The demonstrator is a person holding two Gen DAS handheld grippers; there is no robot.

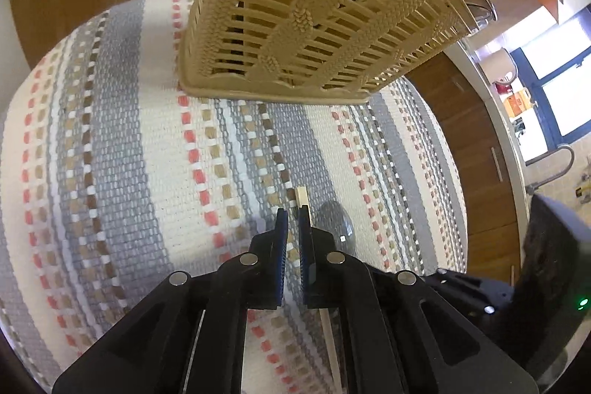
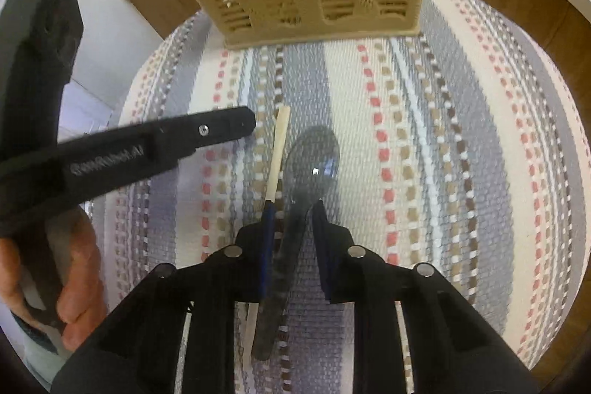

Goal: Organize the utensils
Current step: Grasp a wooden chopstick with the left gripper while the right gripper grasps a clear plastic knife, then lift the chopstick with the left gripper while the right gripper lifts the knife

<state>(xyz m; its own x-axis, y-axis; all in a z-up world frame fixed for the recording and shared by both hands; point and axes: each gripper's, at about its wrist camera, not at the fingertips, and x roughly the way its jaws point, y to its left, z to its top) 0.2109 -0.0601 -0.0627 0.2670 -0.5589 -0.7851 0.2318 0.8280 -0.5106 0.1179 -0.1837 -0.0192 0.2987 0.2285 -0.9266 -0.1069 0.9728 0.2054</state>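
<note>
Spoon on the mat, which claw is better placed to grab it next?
Right. The right claw is open with the spoon handle between its fingers. The left claw sits nearly closed beside the chopstick.

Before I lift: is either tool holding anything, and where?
Nothing gripped. Right tool straddles the spoon at its handle, jaws apart; left tool sits empty beside the chopstick.

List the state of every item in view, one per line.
Left tool: jaws narrow, nothing visibly gripped.
Right tool: open, straddling the spoon handle.
Grey spoon: flat on mat, bowl up.
Wooden chopstick: flat beside spoon.
Beige basket: upright on mat, utensils inside.
Striped mat: spread flat.
</note>
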